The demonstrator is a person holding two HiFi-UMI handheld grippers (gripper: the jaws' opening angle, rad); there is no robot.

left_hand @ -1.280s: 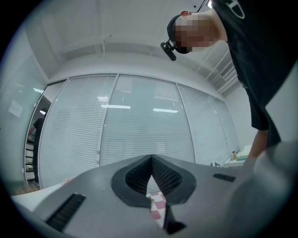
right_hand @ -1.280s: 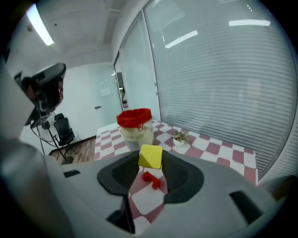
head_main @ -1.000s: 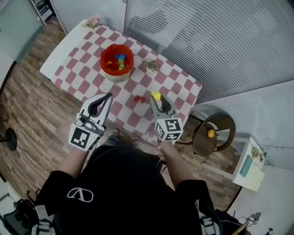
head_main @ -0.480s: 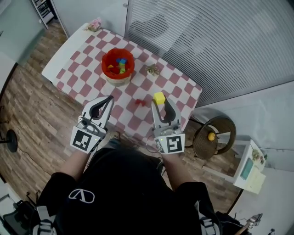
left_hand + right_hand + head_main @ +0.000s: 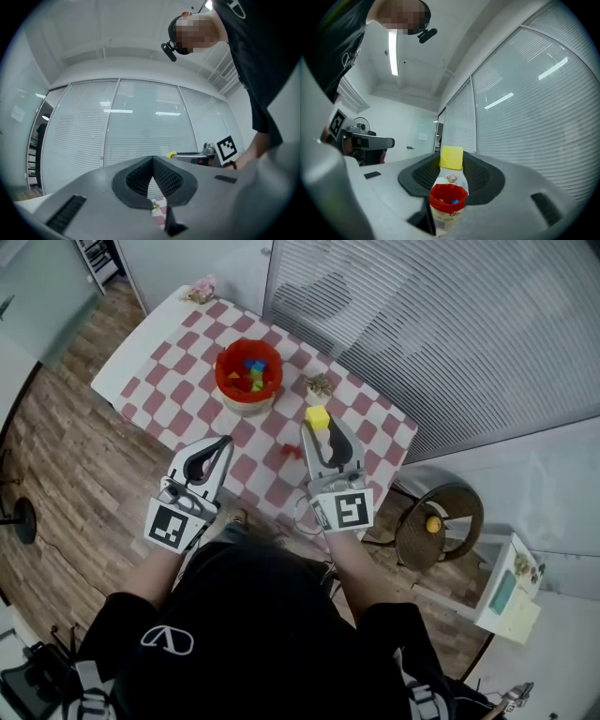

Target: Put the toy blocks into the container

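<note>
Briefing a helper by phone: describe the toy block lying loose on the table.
Find the checked table with the red container. Beside the right gripper lies a small red block: the only one on the cloth, not in the container or gripped like the yellow block.

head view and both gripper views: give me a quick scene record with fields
right gripper: shut on yellow block, held above the table, not yet over the container
left gripper: shut, empty
container: red bucket standing on the checked cloth, several coloured blocks inside
loose piece: one small red block on the cloth beside the right gripper
</note>
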